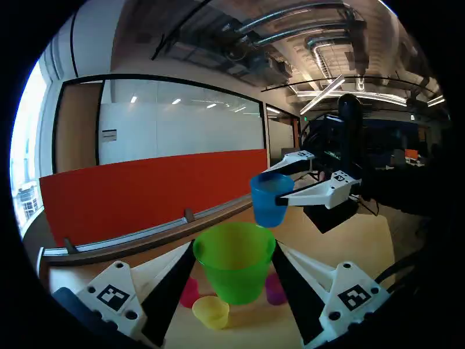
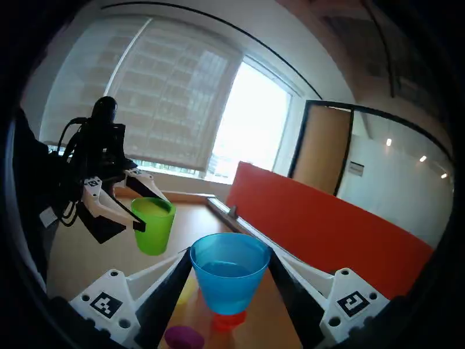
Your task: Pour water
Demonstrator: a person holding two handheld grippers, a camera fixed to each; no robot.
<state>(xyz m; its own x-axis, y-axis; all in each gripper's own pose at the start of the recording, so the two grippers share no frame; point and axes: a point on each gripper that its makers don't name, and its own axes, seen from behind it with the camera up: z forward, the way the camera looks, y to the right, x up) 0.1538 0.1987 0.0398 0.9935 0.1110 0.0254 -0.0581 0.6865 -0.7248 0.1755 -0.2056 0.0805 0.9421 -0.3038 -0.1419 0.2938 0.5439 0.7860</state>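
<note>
The blue cup [image 2: 229,279] is thin, translucent plastic with water [image 2: 225,269] standing roughly halfway up. I judge it light but sloshy, with smooth tapered walls that could flex or slide under a hard squeeze. The soundest hold is across the upper wall just under the rim, where the cup is widest and stiffest. The right tool [image 2: 230,256] has it about there, both fingers pressed on opposite sides, the cup upright and carried in the air. It hangs higher than the green cup [image 1: 235,267] and beyond it, the two clearly apart. The green cup looks like the same kind of light, bendy beaker, held upright and clamped near its rim between the fingers of the left tool [image 1: 233,247]; whether it holds any water I cannot tell. Below the green cup, on the pale wooden worktop [image 1: 360,244], stand a yellow cup [image 1: 211,311], a pink cup [image 1: 189,292] and a purple cup [image 1: 275,289], all small. Behind the green cup runs a red partition [image 1: 145,192]. Only friction holds the blue cup, so any tilt over the green cup should be slow.
</note>
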